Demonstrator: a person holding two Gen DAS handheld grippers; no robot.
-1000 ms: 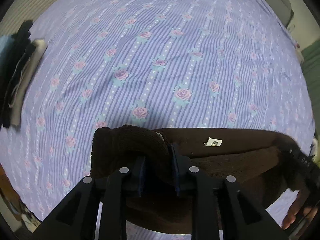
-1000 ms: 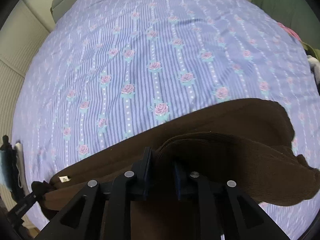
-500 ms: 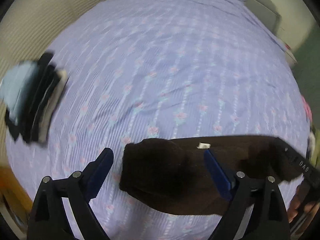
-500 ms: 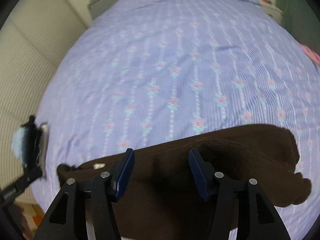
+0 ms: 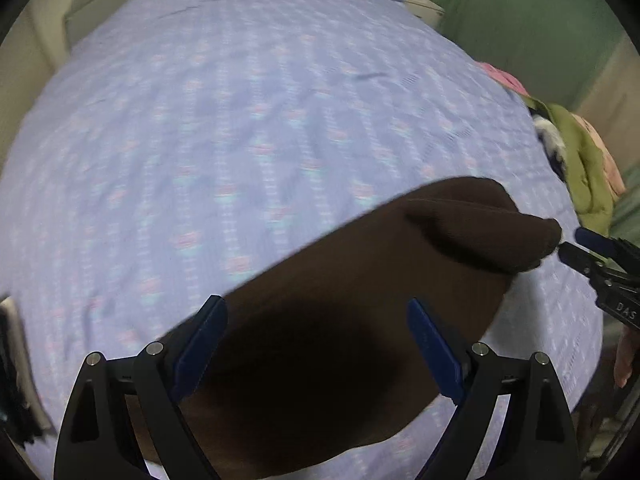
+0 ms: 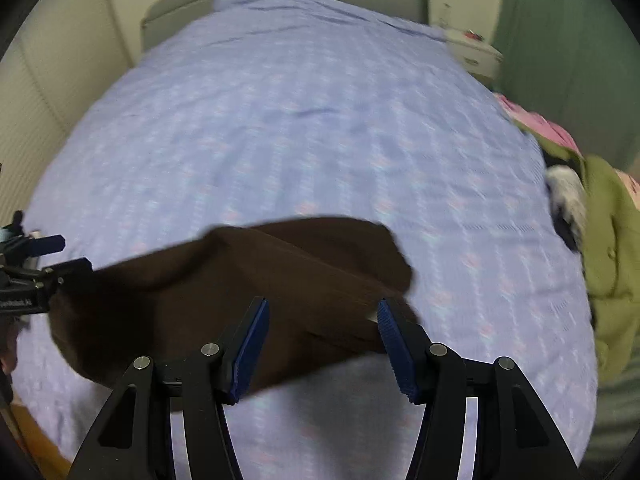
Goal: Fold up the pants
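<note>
While both hand-held grippers hang open, a fold sits finished.
Left hand-held gripper point(image 5: 316, 344) and right hand-held gripper point(image 6: 322, 344) above the pants point(image 5: 360, 300) on the bed point(image 5: 240, 120); next likely regrasp an end.

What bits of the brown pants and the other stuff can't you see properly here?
- Brown pants: near end cut off by the left wrist view's bottom edge and hidden behind the left gripper.
- Bedsheet pattern: smeared by motion blur.
- Clothes pile: cut off at the right edge.
- Folded stack: cut off at the left edge, blurred.
</note>
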